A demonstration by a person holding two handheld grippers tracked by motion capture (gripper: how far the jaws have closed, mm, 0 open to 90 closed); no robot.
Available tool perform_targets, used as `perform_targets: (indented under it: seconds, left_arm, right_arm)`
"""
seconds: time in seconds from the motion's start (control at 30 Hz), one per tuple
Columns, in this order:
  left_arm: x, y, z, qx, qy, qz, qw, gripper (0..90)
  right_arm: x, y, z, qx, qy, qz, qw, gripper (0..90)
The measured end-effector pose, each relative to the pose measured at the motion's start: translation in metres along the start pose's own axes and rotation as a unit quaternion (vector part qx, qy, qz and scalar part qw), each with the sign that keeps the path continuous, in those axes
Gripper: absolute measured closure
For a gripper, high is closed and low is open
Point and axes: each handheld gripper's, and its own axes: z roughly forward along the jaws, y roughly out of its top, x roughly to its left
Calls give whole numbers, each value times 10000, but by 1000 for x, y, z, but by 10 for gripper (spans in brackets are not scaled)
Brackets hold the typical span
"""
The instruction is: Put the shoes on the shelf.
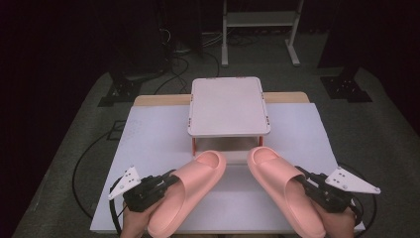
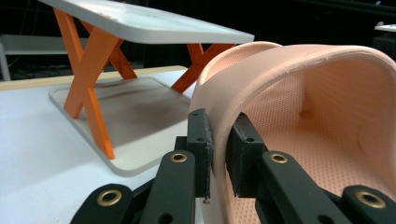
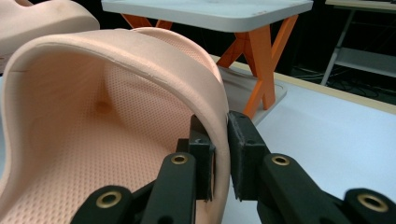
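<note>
We judge the step in hand to be carrying the two pink slide sandals toward the small white rack (image 1: 228,106) with orange crossed legs. To do it well, we advise keeping each pinch firm on the strap wall, lifting the soles level, and clearing the rack's front edge before lowering.

The left gripper (image 2: 218,156) is clamped on the outer strap edge of the left sandal (image 1: 186,191); the right gripper (image 3: 220,156) is clamped likewise on the right sandal (image 1: 283,188). Both sandals lie just in front of the rack, toes angled toward it, well apart at the heels. Each is soft moulded foam, with a dimpled lining.
</note>
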Motion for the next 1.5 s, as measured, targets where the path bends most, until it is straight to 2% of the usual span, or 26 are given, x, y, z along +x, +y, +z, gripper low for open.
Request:
perform_targets:
  seconds: [0.4, 0.83, 1.23, 1.5]
  left_arm:
    - [-3, 27, 8, -14, -68, 175, 9998, 813]
    - [-3, 52, 17, -10, -148, 319, 9994, 811]
    - [8, 77, 28, -87, -135, 344, 9993, 809]
    - [17, 88, 37, -91, -78, 331, 9994, 806]
  right_arm:
    - [4, 19, 0, -143, 45, -44, 9999, 799]
    - [0, 42, -5, -319, -57, -112, 9994, 799]
    - [-5, 65, -3, -421, -134, -105, 9990, 800]
    - [-12, 75, 6, -488, -181, -70, 9986, 800]
